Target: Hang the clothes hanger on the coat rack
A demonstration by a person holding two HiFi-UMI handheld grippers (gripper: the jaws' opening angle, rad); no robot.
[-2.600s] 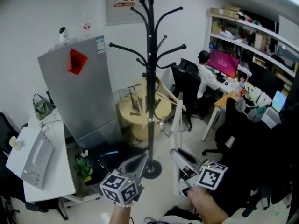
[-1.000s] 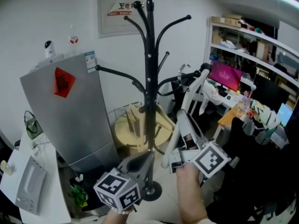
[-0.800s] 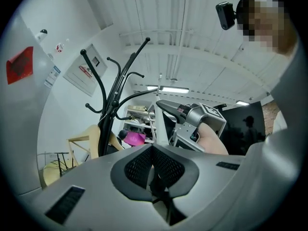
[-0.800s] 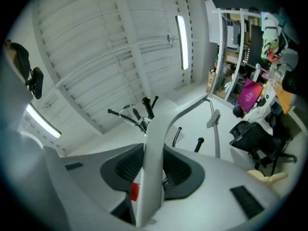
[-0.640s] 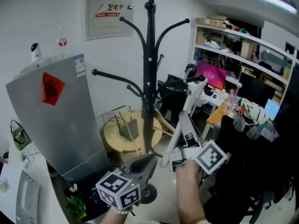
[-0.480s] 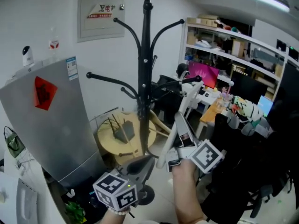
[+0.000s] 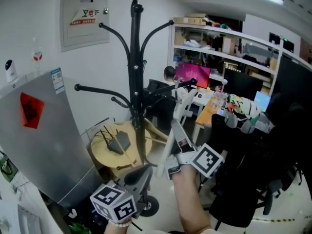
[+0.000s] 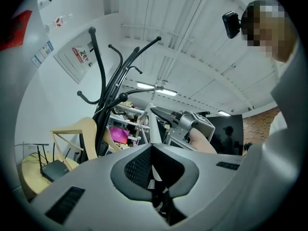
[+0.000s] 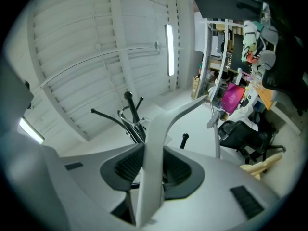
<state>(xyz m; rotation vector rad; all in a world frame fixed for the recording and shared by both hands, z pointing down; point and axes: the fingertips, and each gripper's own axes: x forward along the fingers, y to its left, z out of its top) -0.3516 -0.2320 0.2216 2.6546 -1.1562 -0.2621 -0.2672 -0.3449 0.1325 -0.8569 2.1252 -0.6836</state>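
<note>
Hanger (image 9: pixel 156 138) upright in right gripper (image 7: pixel 175 130), top end near coat rack (image 7: pixel 137 72).

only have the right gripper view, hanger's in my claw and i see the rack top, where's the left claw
Observer: In the head view the left claw is low, by the pole of the rack, just above its base.
Operator: holding anything
Observer: No. The left gripper view shows its jaws together with nothing between them.
Operator: is the hook on an arm
Observer: The head view puts the top of the hanger right by the ball tip of the arm reaching right. I cannot tell whether the hook is over it.
</note>
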